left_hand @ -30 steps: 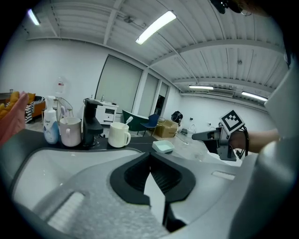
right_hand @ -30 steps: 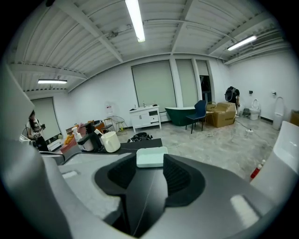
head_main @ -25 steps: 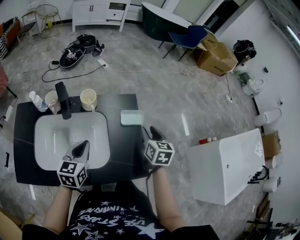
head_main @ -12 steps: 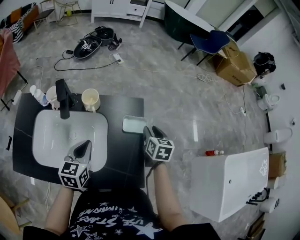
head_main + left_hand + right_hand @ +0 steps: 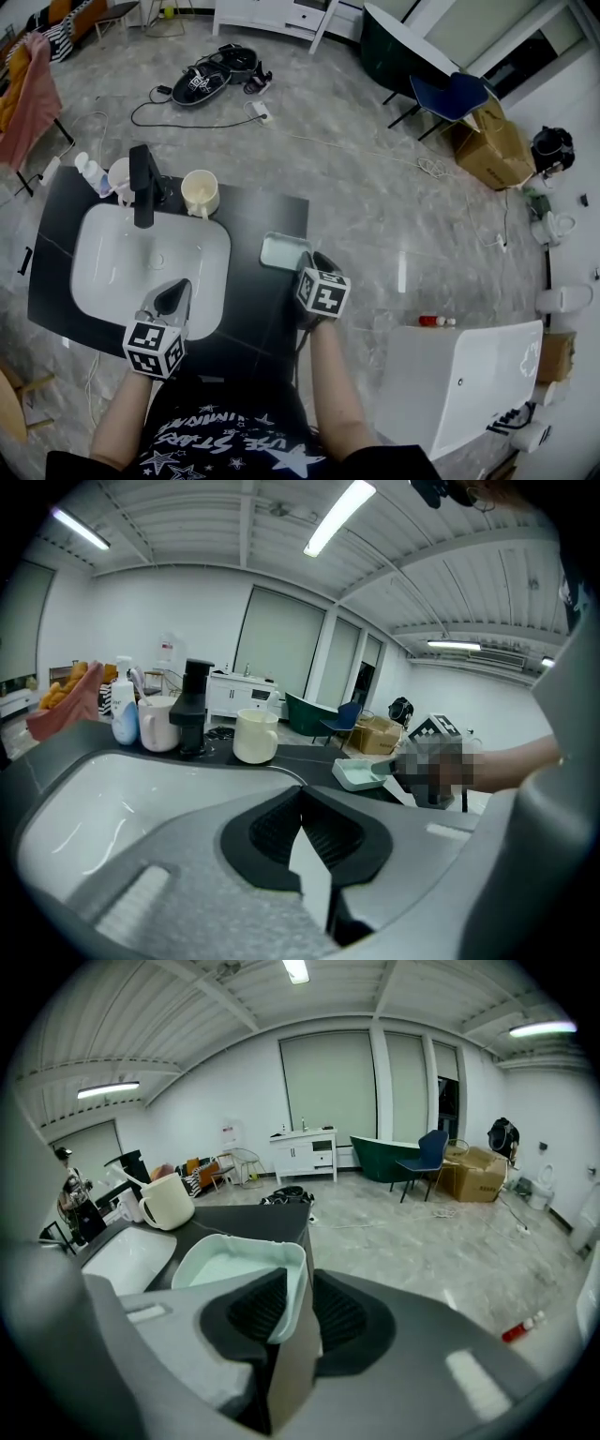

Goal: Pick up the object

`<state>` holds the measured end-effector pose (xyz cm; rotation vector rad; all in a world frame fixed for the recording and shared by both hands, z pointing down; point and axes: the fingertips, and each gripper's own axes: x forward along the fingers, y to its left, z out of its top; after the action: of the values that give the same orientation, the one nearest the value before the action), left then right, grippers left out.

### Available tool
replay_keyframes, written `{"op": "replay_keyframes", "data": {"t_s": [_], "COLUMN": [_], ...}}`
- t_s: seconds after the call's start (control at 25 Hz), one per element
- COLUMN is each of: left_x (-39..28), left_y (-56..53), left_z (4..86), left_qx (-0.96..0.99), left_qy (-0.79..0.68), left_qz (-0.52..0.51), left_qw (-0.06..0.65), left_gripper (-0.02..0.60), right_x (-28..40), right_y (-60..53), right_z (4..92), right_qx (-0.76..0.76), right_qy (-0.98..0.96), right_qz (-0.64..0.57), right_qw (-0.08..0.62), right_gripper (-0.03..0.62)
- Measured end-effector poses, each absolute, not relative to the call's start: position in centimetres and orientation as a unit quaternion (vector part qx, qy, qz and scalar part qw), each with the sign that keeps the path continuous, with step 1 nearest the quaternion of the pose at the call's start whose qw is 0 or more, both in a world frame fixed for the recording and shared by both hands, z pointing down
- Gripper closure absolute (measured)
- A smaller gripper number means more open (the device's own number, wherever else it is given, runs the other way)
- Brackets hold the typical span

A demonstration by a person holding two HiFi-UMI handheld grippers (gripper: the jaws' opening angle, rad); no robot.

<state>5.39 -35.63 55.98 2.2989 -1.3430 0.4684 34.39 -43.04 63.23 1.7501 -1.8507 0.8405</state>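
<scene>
**Grasp step: right tongs closing on the tray rim**
Head view: the pale green tray sits at the right edge of the worktop, with the right tongs at its near right corner. The left tongs hang over the sink. Left gripper view: jaws together, nothing between them. Right gripper view: jaws closing astride the tray's right wall, with a gap showing at the outer pad. The next move probably calls for a full clamp, then a level, vertical lift.

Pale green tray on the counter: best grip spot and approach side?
Pinch the tray by its thin upright right-hand wall, one jaw inside, one outside, coming from the person's side: it is shallow and open-topped. The right gripper has its jaws closing with that wall between them.
</scene>
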Motion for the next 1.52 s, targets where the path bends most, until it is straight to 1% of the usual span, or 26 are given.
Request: {"op": "replay_keyframes", "data": {"t_s": [0.08,0.2,0.36,0.6,0.8,1.04,1.28,1.52], "left_x": [4.9,4.1,3.3,2.2,1.2,-0.2,-2.4,-4.4], "left_y": [-35.6,-35.4,-35.2,-35.0,-34.8,-33.7,-31.9,-29.3], "left_z": [55.9,55.7,55.6,54.9,53.6,52.6,51.5,51.6], "left_qx": [0.828,0.825,0.826,0.831,0.840,0.857,0.877,0.897], "left_qy": [-0.488,-0.491,-0.491,-0.489,-0.480,-0.457,-0.426,-0.387], "left_qz": [0.168,0.163,0.161,0.151,0.138,0.125,0.114,0.121], "left_qw": [0.220,0.227,0.224,0.218,0.212,0.201,0.188,0.178], "left_gripper": [0.572,0.572,0.572,0.572,0.572,0.572,0.572,0.572], "right_x": [34.4,34.3,34.4,34.4,34.3,33.3,30.7,27.4], "right_y": [-43.2,-43.2,-43.1,-42.4,-41.2,-38.4,-33.8,-27.8], "right_z": [63.4,63.1,63.1,61.6,58.6,55.1,52.5,52.2], "right_qx": [0.641,0.649,0.657,0.672,0.689,0.713,0.736,0.753], "right_qy": [-0.663,-0.656,-0.646,-0.637,-0.630,-0.618,-0.604,-0.585], "right_qz": [0.305,0.305,0.308,0.297,0.284,0.273,0.269,0.277], "right_qw": [0.236,0.236,0.238,0.233,0.219,0.187,0.146,0.119], "right_gripper": [0.531,0.559,0.577,0.580,0.580,0.580,0.580,0.580]}}
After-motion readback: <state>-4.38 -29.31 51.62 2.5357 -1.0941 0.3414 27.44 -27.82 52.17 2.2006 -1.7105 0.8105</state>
